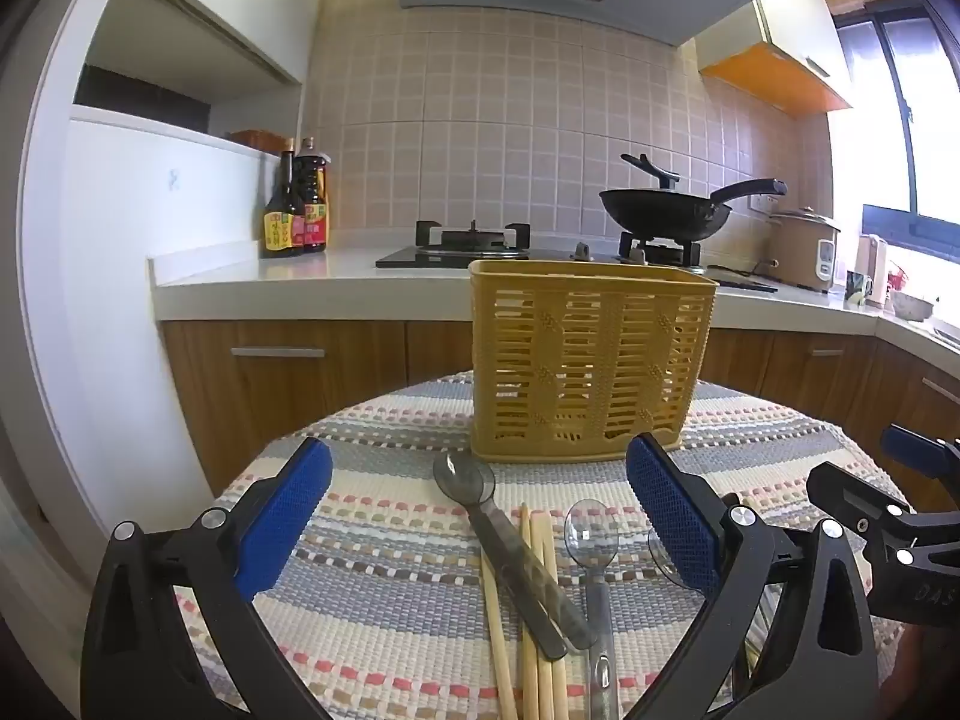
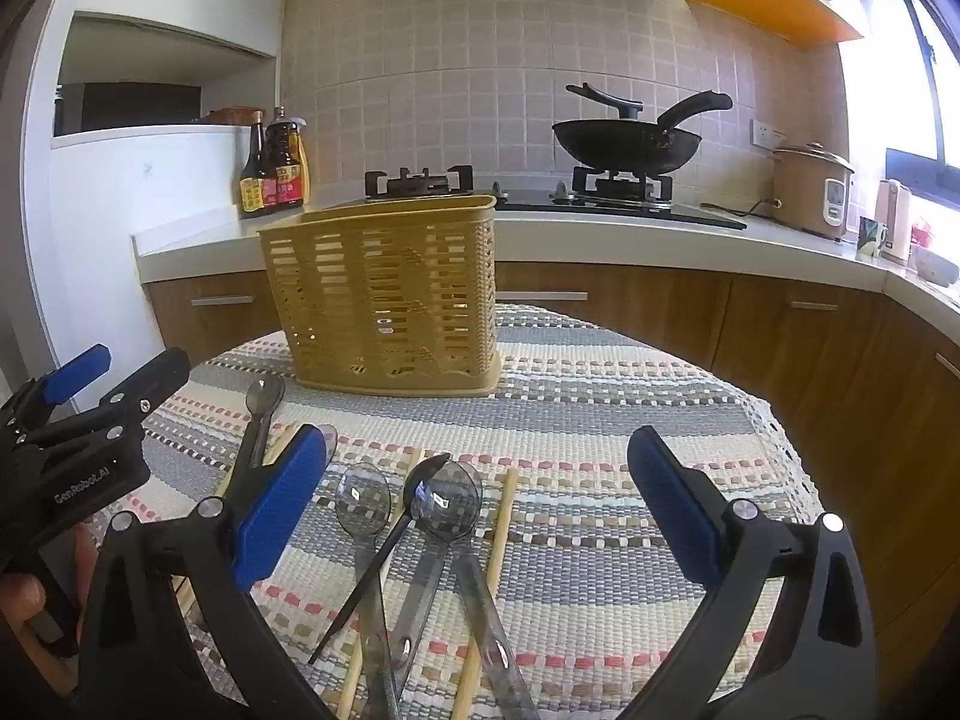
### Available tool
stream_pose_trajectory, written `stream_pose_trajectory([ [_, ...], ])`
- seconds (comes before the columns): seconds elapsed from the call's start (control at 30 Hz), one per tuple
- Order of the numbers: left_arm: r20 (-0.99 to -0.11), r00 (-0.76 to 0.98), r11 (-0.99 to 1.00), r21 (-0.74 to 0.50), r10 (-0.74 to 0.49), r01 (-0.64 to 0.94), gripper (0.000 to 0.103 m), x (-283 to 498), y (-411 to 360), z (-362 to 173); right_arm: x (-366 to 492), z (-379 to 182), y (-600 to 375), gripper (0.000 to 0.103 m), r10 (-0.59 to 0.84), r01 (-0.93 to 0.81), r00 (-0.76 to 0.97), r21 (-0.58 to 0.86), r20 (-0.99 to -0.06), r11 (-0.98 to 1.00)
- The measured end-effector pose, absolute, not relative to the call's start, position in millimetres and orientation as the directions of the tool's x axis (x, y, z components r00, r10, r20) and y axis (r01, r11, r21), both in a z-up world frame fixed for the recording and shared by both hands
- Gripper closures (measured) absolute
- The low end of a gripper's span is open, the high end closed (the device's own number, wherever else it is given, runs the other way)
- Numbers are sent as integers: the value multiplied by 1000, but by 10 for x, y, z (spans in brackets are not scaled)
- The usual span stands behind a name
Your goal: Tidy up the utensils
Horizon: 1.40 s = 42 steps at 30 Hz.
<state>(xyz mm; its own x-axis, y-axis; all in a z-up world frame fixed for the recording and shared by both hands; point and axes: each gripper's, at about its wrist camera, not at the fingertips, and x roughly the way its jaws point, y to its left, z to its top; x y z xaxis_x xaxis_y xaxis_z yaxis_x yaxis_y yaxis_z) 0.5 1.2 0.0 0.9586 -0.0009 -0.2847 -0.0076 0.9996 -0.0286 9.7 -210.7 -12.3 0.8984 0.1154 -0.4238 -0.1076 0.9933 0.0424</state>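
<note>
A yellow slotted utensil basket (image 1: 591,363) stands upright on the striped woven mat; it also shows in the right wrist view (image 2: 384,297). In the left wrist view, a dark grey spoon (image 1: 480,501), wooden chopsticks (image 1: 543,612) and a clear plastic spoon (image 1: 591,531) lie between the fingers of my open, empty left gripper (image 1: 480,519). In the right wrist view, clear spoons (image 2: 363,501) (image 2: 451,501), a thin black spoon (image 2: 384,552) and a chopstick (image 2: 498,546) lie under my open, empty right gripper (image 2: 477,504). The left gripper (image 2: 84,414) shows at left there.
The striped mat (image 2: 600,420) covers a round table. Behind it runs a white kitchen counter (image 1: 270,276) with sauce bottles (image 1: 297,210), a gas hob with a black wok (image 1: 666,210), and a rice cooker (image 2: 810,189). Wooden cabinets stand below.
</note>
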Motion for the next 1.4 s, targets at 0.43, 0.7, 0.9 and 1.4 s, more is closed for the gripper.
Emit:
stream_pose_trajectory([
  [0.43,-284,959,1000,-28,0,-8,8,-5,-1,-9,94,-103,-2095,6,117,-116,898,27,-424,993],
  [0.7,-283,959,1000,-28,0,-8,8,-5,-1,-11,85,-96,-2094,6,123,-122,899,29,-421,992],
  [0.9,-284,959,1000,-28,1,-10,8,-10,-1,-13,93,-89,-2095,6,114,-121,894,12,-432,993],
  [1.4,-291,957,999,-35,-12,2,8,28,1,-80,66,-72,-2100,6,99,-102,907,14,-410,995],
])
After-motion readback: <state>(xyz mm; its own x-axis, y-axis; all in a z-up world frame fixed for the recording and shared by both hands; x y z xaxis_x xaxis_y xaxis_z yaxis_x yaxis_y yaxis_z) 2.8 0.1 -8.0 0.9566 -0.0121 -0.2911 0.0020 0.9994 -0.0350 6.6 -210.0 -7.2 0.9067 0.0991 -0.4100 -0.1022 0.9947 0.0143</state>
